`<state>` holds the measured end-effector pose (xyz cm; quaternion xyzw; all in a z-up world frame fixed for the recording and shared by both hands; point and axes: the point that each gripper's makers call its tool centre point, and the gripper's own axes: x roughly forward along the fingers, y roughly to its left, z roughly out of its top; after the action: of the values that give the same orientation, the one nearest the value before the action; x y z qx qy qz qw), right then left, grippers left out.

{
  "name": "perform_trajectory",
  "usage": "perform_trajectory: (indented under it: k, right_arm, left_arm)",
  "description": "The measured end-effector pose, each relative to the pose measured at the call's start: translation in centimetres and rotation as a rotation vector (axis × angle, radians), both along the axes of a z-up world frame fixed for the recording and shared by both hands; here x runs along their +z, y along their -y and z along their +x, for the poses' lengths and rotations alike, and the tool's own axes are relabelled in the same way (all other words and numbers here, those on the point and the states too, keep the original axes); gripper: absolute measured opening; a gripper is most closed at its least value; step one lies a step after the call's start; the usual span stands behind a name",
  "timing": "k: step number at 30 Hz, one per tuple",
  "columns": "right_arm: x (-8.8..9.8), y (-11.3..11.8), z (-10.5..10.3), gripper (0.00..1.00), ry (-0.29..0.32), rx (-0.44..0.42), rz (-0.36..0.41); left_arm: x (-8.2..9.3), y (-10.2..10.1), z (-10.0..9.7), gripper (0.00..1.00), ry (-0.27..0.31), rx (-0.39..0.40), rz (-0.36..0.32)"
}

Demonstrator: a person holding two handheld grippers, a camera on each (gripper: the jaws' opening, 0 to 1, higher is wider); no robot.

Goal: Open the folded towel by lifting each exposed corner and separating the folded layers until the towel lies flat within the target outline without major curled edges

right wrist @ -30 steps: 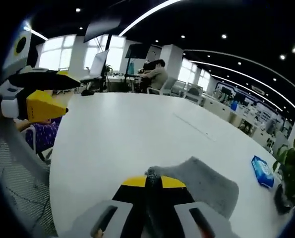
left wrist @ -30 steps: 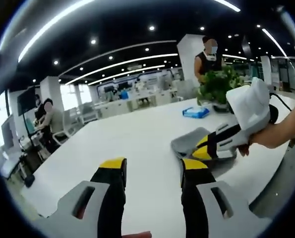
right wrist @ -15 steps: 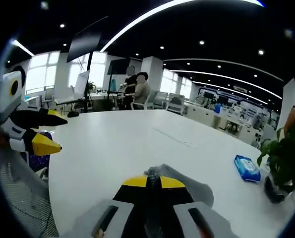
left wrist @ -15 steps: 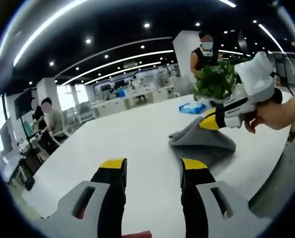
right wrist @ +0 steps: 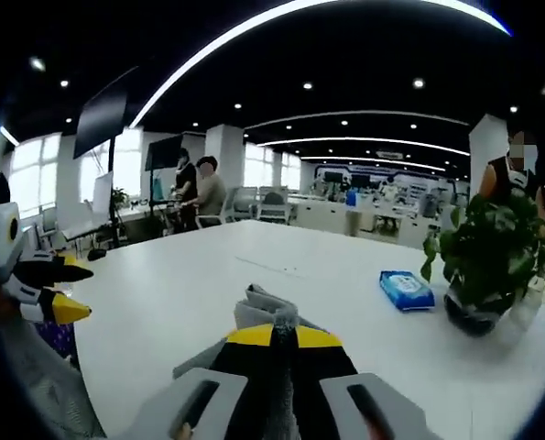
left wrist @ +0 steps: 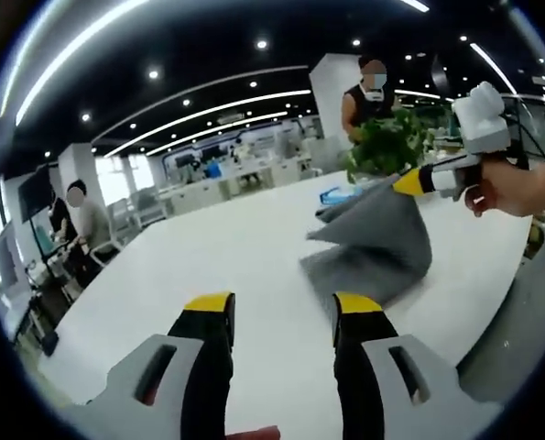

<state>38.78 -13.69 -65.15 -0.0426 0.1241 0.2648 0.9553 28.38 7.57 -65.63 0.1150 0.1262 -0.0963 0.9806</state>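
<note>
Open-plan office space, lit by ceiling strips and spotlights, is surrounding one broad white table (left wrist: 254, 266). One leafy green plant in a dark pot (right wrist: 492, 266) is standing at the table's far right, with one blue wrapped packet (right wrist: 406, 290) lying just beside it. Three people are showing in the background: two seated at far desks on the left, one standing behind the plant. One grey cloth towel (left wrist: 375, 246) is hanging partly raised above the table, its lower folds resting on the surface right of centre. The right gripper (left wrist: 402, 184), held in a hand (left wrist: 503, 187), is pinching the towel's upper corner between its yellow-tipped jaws, which are closed tight on the fabric; in the right gripper view the right gripper's jaws are meeting over a bunched fold of the grey towel. The left gripper (left wrist: 281, 316) is hovering over bare tabletop near the towel's left edge, its jaws standing well apart and holding nothing.
</note>
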Motion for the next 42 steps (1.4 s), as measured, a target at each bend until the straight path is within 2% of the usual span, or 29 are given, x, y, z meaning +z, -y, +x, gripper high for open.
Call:
perform_trajectory:
  k: [13, 23, 28, 31, 35, 37, 41, 42]
  right_arm:
    - [-0.8, 5.3, -0.3, 0.02, -0.018, -0.143, 0.047]
    - [-2.0, 7.7, -0.9, 0.02, -0.046, -0.211, 0.072]
    - [-2.9, 8.7, -1.2, 0.02, -0.061, -0.233, 0.067]
    - [-3.8, 9.9, -1.4, 0.02, -0.096, -0.28, 0.057]
    - [-5.0, 11.4, -1.6, 0.03, -0.165, -0.355, 0.091]
    - [-5.3, 11.8, -1.6, 0.03, -0.177, -0.37, 0.093]
    - [-6.4, 12.9, -1.8, 0.04, -0.205, -0.413, 0.032]
    - [-6.4, 13.1, -1.8, 0.04, -0.211, -0.422, 0.039]
  left_arm:
    - [-0.3, -0.2, 0.0, 0.41, 0.005, -0.013, 0.029]
    - [0.0, -0.9, 0.0, 0.41, 0.02, 0.016, 0.021]
    - [-0.2, -0.7, -0.1, 0.4, 0.011, 0.006, 0.041]
    - [-0.5, -0.6, 0.0, 0.4, 0.004, -0.002, 0.051]
    - [-0.6, -0.5, 0.0, 0.4, -0.003, -0.006, 0.056]
    - [-0.7, -0.5, 0.0, 0.4, -0.006, -0.004, 0.059]
    - [-0.8, -0.5, 0.0, 0.39, -0.012, -0.003, 0.062]
    - [-0.8, -0.5, -0.1, 0.39, -0.014, -0.007, 0.064]
